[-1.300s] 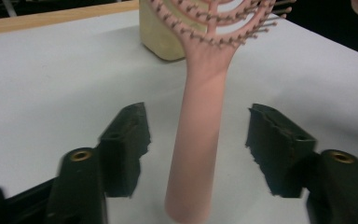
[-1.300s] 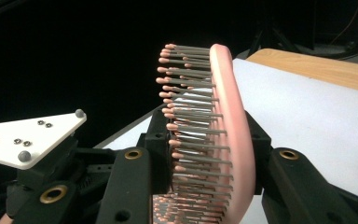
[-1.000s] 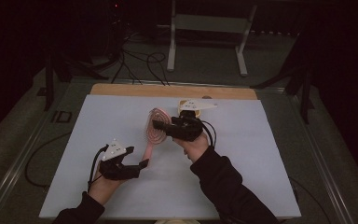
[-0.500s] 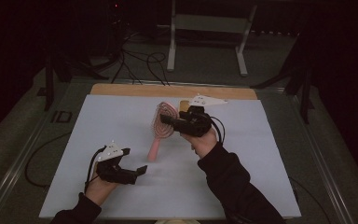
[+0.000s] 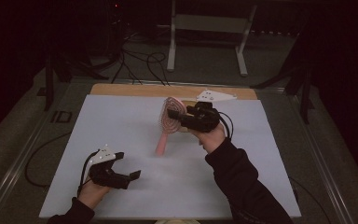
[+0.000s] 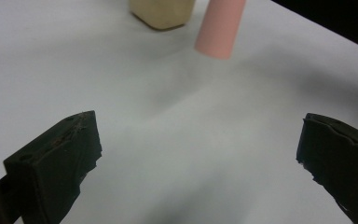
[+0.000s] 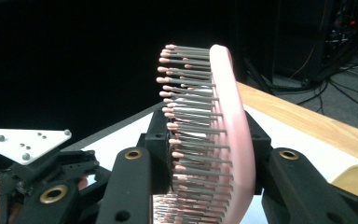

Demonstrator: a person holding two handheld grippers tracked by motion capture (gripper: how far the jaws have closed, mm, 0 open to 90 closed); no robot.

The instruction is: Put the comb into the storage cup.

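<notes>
Holding pink hairbrush (image 5: 169,122) by its head, R gripper (image 5: 179,119) clamped across bristles and back, handle hanging down just above white table (image 5: 121,121). Lifted and swung toward far edge vs a sec ago. L gripper (image 5: 126,170) jaws just spread wide, nothing between, parked near front-left corner w/ brush handle ahead. Looks like a handover done, R now sole carrier. Plenty of bare room mid-table; wooden strip (image 5: 121,89) marks far edge.
</notes>
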